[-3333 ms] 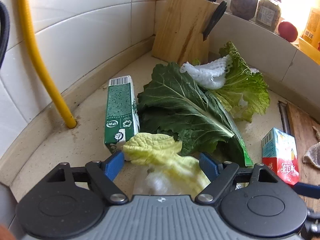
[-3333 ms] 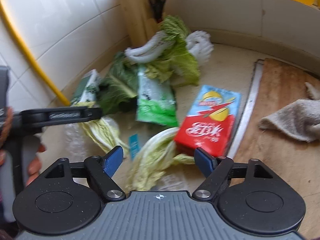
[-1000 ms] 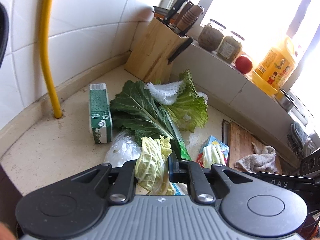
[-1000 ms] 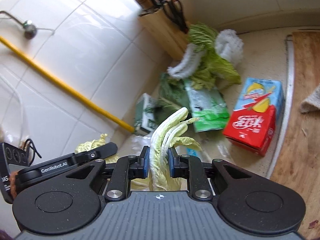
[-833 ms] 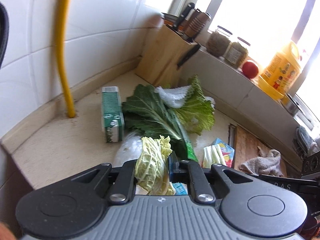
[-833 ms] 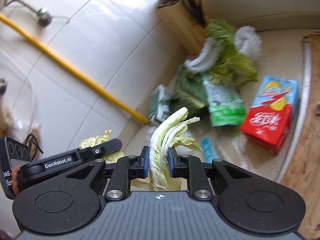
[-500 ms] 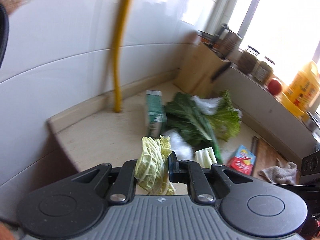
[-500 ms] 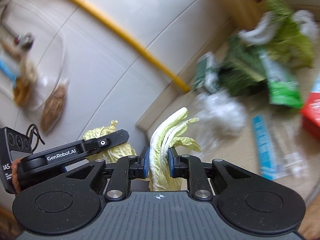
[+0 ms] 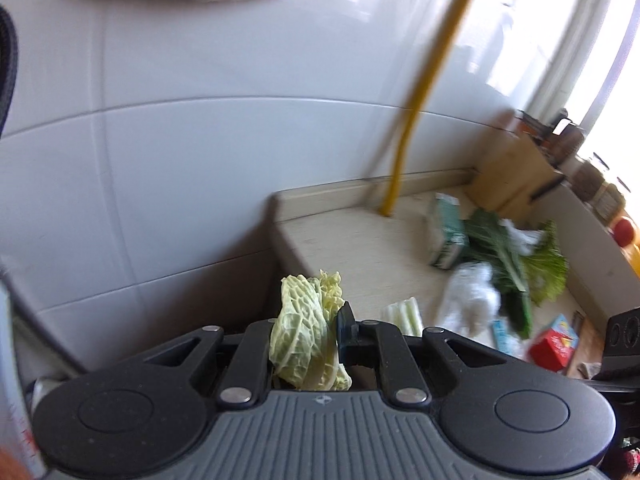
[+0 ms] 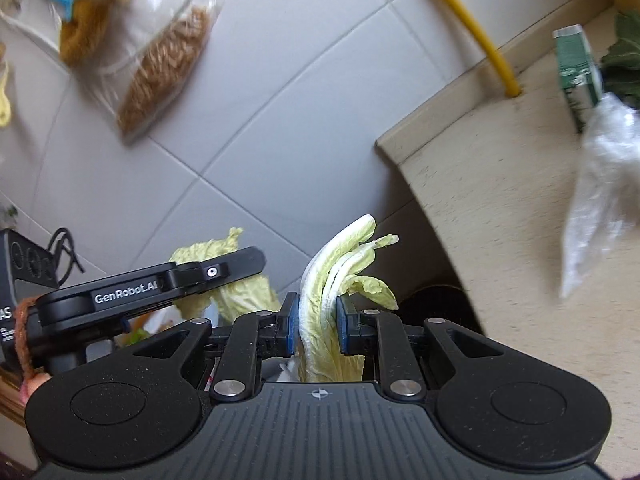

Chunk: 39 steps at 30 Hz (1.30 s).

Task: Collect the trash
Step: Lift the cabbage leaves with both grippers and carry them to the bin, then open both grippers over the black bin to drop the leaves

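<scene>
Fingers of the left gripper [image 9: 306, 336] are clamped on a crinkled cabbage leaf [image 9: 308, 336], which sticks up between them. A second, ribbed cabbage leaf [image 10: 332, 292] is pinched upright by the right gripper [image 10: 318, 330]. Both are held off the near-left end of the counter [image 9: 352, 248]. Farther right on it, one green carton [image 9: 446, 232], one red carton [image 9: 554, 344], one clear plastic bag [image 9: 470, 300] and a heap of greens [image 9: 516, 256] are seen, blurred.

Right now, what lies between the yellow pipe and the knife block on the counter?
In the left wrist view, bare countertop runs from the yellow pipe to the knife block; the green carton lies just in front.
</scene>
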{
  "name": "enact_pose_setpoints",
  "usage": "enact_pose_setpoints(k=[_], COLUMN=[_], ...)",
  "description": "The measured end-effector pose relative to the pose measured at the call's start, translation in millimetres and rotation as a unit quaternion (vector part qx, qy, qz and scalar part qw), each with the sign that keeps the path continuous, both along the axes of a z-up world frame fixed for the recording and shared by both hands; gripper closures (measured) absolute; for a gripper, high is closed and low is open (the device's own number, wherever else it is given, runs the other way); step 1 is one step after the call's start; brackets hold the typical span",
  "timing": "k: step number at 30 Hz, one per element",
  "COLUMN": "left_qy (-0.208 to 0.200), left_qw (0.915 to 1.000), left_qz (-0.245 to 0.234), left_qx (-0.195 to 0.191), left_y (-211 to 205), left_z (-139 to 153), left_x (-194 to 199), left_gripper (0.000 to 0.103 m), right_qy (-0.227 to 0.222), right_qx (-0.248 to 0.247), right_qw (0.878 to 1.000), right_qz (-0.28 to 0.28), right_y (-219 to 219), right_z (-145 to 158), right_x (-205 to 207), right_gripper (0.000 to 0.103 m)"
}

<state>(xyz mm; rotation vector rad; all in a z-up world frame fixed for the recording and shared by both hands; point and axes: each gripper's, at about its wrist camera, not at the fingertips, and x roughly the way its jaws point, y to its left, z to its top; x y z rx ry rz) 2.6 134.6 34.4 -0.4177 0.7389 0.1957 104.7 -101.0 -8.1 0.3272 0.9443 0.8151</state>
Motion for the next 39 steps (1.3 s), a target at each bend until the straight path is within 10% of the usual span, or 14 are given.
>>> enact_pose_setpoints(k=[16,39], left_qy=[0.052,0.15], left_qw=[0.9983,0.9882], left_qz=[0.024,0.024], left_qx=[0.0,-0.016], left_y=[46,68], left_z=[-52,-128], left_x=[-3,46], left_gripper=[0.092,0.066], right_qy=[-0.002,0.015], right_qx=[-0.081,-0.116], right_qw=[0.997,0.993], right_qz=[0.003,-0.035], right_y=[72,78], right_z=[-42,-68], right_x=[10,43], right_gripper=[0.077,0.063])
